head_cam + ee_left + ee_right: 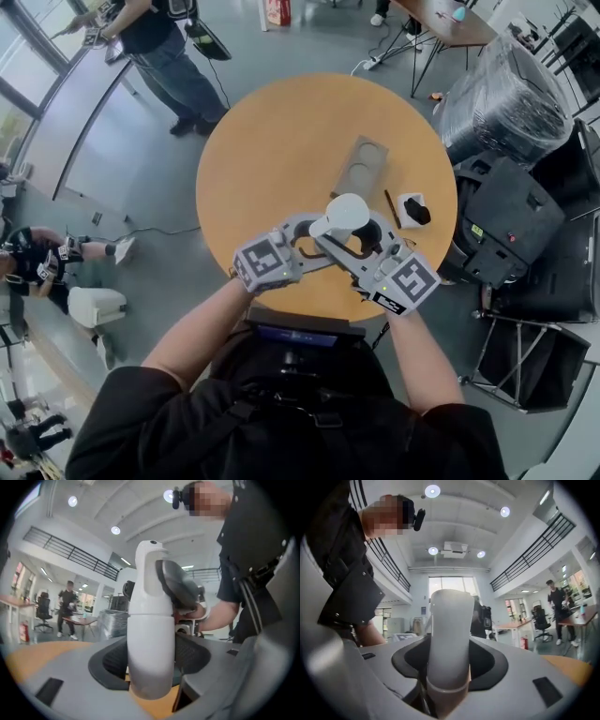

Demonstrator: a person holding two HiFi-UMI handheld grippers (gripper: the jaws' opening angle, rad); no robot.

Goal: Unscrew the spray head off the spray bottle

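Left claw (pixel 152 658) clamped on bottle (pixel 150 639) body, likely as anchor. Right claw (pixel 449 663) clamped on head (pixel 449 620) above seam, placed to twist against left. Bottle held over table (pixel 281 150). Smooth glossy white plastic, rounded cylinder. Grey curved trigger (pixel 180 585). Round matte wood table.

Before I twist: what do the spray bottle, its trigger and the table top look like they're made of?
The spray bottle: probably plastic, white, smooth and semi-glossy, with soft highlights and a moulded seam. The trigger: likely plastic too, grey, satin sheen. The table top: looks like wood or a wood-look laminate, even tan, matte; no grain can be made out.
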